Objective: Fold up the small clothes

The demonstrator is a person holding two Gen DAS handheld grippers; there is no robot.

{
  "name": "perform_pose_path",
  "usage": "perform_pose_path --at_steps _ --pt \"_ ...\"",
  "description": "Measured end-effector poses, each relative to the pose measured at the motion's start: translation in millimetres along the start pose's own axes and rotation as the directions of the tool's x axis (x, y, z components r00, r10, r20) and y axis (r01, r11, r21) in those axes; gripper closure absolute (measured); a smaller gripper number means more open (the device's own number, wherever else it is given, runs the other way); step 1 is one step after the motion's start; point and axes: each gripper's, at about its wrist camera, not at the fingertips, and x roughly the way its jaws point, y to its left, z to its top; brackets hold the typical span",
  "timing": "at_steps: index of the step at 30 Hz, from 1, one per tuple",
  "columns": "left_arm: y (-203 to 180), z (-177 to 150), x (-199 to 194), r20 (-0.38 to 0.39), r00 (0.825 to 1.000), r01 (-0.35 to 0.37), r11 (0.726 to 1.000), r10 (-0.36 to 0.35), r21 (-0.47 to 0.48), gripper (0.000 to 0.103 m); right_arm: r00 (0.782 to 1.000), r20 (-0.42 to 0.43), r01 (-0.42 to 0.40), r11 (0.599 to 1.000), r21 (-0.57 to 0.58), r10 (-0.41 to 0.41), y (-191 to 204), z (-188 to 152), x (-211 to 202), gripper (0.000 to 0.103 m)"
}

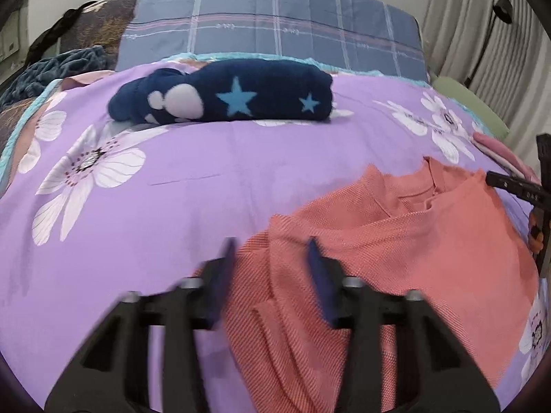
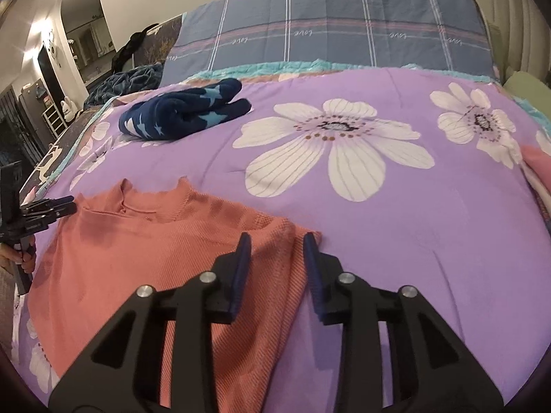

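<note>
A salmon-pink knit top (image 1: pixel 396 241) lies flat on the purple flowered bedspread (image 1: pixel 172 206), collar away from me. My left gripper (image 1: pixel 272 244) is open, its fingers straddling the top's left sleeve edge just above the cloth. My right gripper (image 2: pixel 277 239) is open over the top's (image 2: pixel 155 247) right shoulder and sleeve edge. Each gripper also shows in the other's view: the right one (image 1: pixel 509 186) by the collar, the left one (image 2: pixel 51 210) at the far shoulder. Neither holds cloth.
A folded navy garment with blue stars (image 1: pixel 234 96) lies farther up the bed, also in the right wrist view (image 2: pixel 186 110). A blue plaid pillow (image 1: pixel 275 27) is behind it. Pink folded clothes (image 2: pixel 537 168) lie at the right edge. Curtains (image 1: pixel 482 34) hang right.
</note>
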Motion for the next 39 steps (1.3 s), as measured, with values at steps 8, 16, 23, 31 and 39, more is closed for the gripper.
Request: perform_pose_path --at_steps 8,16,23,31,39 --pt "-10.7 7.4 -51.6 0.168 0.985 -0.028 0.999 0.023 0.026 0.101 0.99 0.142 -0.017 1.0 -0.02 0.019 10.9 8.3 -36.4 0.098" --pt "4.1 27.8 -32.6 0.17 0.977 -0.133 0.991 0.129 0.014 0.1 0.988 0.154 0.028 0.999 0.024 -0.031 2.1 42.9 -16.8 0.089" --pt "19.1 7.1 -11.6 0.1 0.985 -0.134 0.988 0.14 -0.071 0.065 0.997 0.024 0.067 0.989 0.129 -0.071 -23.7 17.0 13.8 0.085" --pt "-50.8 -24.4 -75.9 0.127 0.992 -0.01 0.999 0.006 0.036 0.064 1.0 -0.005 -0.022 0.99 0.142 0.023 -35.3 -27.5 -37.1 0.081" --pt "-235.0 -56.2 -58.1 0.003 0.972 0.222 0.923 -0.235 0.313 0.049 0.967 -0.089 -0.202 0.933 0.298 0.238 -57.3 6.4 -0.8 0.07"
